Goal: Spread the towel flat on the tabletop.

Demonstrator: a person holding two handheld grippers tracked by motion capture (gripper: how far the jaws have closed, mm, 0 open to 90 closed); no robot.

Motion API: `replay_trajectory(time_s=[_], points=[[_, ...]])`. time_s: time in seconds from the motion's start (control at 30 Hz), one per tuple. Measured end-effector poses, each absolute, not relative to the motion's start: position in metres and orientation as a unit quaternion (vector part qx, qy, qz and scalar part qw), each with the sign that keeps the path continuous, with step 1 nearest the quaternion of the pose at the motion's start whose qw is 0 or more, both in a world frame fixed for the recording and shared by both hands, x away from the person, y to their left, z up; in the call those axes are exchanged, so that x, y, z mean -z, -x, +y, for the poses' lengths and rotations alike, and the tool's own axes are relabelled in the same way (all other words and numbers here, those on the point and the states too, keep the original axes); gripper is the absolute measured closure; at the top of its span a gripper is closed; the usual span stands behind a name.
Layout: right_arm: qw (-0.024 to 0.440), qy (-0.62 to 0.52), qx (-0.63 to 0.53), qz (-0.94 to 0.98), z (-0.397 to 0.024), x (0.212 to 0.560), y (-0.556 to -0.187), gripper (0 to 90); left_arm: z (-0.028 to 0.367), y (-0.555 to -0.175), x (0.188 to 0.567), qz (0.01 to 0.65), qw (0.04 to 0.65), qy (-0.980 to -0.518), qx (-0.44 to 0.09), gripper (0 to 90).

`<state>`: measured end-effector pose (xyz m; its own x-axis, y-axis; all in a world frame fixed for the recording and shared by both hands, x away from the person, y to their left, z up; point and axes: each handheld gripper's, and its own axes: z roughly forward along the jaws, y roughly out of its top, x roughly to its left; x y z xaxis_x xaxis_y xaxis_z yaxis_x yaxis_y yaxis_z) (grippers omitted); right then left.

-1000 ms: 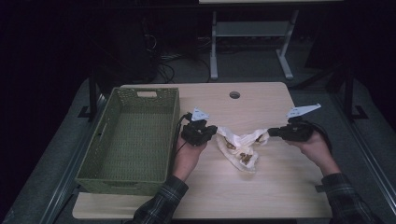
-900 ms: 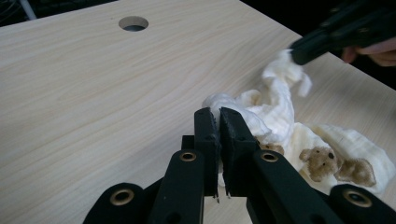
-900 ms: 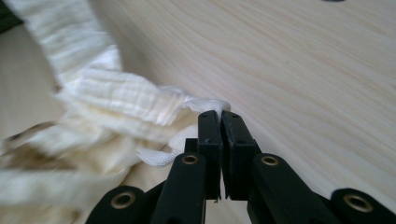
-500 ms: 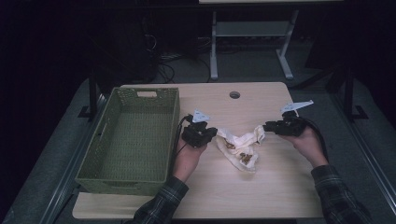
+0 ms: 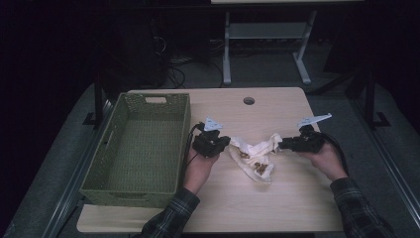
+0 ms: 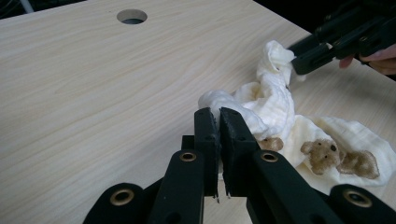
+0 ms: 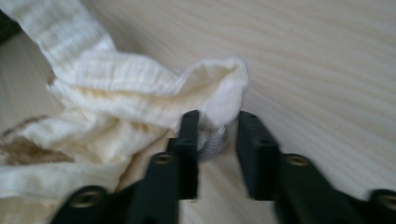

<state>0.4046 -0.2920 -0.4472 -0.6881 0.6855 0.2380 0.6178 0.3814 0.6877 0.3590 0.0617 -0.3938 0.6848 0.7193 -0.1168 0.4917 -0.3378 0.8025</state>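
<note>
Left gripper (image 6: 218, 116): jaws pinched together on one corner of the cream muslin cloth (image 5: 255, 154), apparently anchoring it for spreading. Right gripper (image 7: 215, 122): jaws have just been opening, now apart, the opposite corner lying loose between them. Cloth, bear-printed, lies crumpled mid-table (image 5: 277, 198). Beyond, left: green woven basket (image 5: 174, 144), empty.

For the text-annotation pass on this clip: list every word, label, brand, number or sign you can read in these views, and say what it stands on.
None: no readable text in these views.
The cloth carries a printed teddy-bear picture but no lettering.
A small grey tag at the cloth's corner is too blurred to show any writing.
The green basket, the table and the left gripper and right gripper show no marks.
</note>
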Motion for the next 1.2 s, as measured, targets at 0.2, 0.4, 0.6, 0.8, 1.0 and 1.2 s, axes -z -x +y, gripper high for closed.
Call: replay_trajectory(time_s=[0.2,0.4,0.6,0.8,1.0,1.2], points=[[0.077,-0.386,-0.402,0.827,-0.303,0.431,-0.397,86.4,0.063,-0.36,0.392,0.377,0.437,-0.806,-0.128,85.5],[0.101,-0.377,-0.412,0.823,-0.319,0.409,-0.394,86.6,0.062,-0.364,0.382,0.381,0.442,-0.803,-0.123,85.5],[0.131,-0.368,-0.423,0.818,-0.339,0.38,-0.388,86.6,0.061,-0.374,0.37,0.387,0.451,-0.793,-0.133,85.5],[0.155,-0.367,-0.425,0.813,-0.356,0.359,-0.38,86.7,0.064,-0.384,0.359,0.407,0.457,-0.776,-0.154,85.5],[0.161,-0.375,-0.42,0.81,-0.366,0.358,-0.382,86.9,0.066,-0.394,0.364,0.429,0.442,-0.771,-0.164,85.6],[0.15,-0.388,-0.4,0.817,-0.359,0.377,-0.4,86.8,0.055,-0.409,0.382,0.442,0.412,-0.778,-0.17,85.5]])
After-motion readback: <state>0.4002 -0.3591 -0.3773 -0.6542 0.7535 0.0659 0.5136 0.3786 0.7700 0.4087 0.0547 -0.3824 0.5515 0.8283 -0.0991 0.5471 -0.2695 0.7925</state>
